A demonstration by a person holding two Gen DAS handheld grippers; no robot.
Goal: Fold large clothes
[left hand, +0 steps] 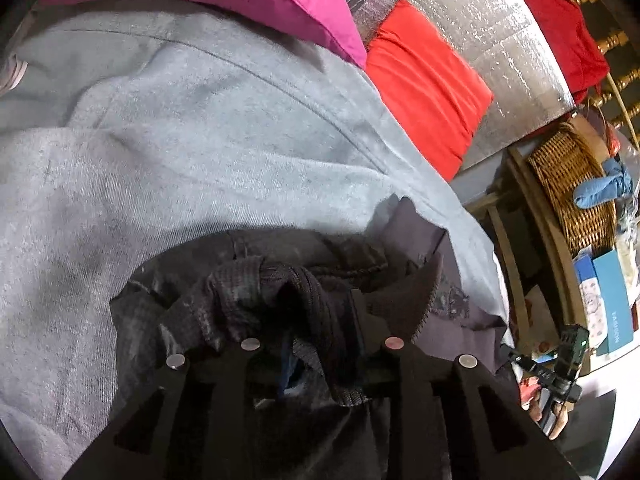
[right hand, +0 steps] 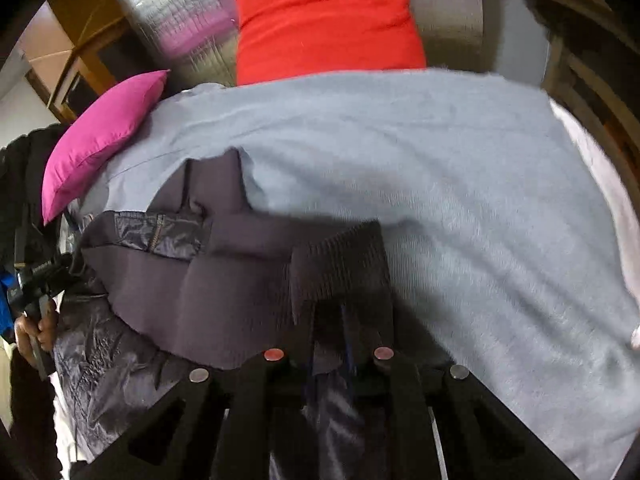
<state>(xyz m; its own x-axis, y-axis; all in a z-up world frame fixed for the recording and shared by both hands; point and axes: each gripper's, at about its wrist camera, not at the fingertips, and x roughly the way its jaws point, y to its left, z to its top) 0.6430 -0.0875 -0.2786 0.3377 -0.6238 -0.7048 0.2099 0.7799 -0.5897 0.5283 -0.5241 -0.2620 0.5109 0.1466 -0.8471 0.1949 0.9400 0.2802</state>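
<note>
**Q:** Where is the garment, and how will it handle?

**A:** The dark jacket (right hand: 224, 280) lies on the grey blanket (right hand: 460, 208) at its near edge, in front of the magenta cushion (right hand: 100, 140) and the red cushion (right hand: 328, 20). It looks soft and limp throughout. The shiny lining (right hand: 100, 352) is probably slippery, so layers may slide over each other. The ribbed cuff (right hand: 340, 268) and hem bands are thicker and grippier. They are judged the best places to take hold; thin lining alone could pull free.

**Q:** What is the left gripper doing?

**A:** The left gripper (left hand: 320, 320) points steeply down at the jacket (left hand: 280, 280). A bunched ribbed fold (left hand: 288, 292) sits between the jaws. The jaws stand slightly parted, and the fabric appears loosely between them rather than squeezed; whether the pads press on it cannot be told for certain.

**Q:** And the right gripper?

**A:** The right gripper (right hand: 328, 340) also tilts steeply down, its jaws brought close together on the cuff and the cloth under it. This view is blurred.

**Q:** How do the hands stand?

**A:** Side by side at the near edge. The right view shows a hand (right hand: 36, 332) on the other gripper's handle at far left.
</note>
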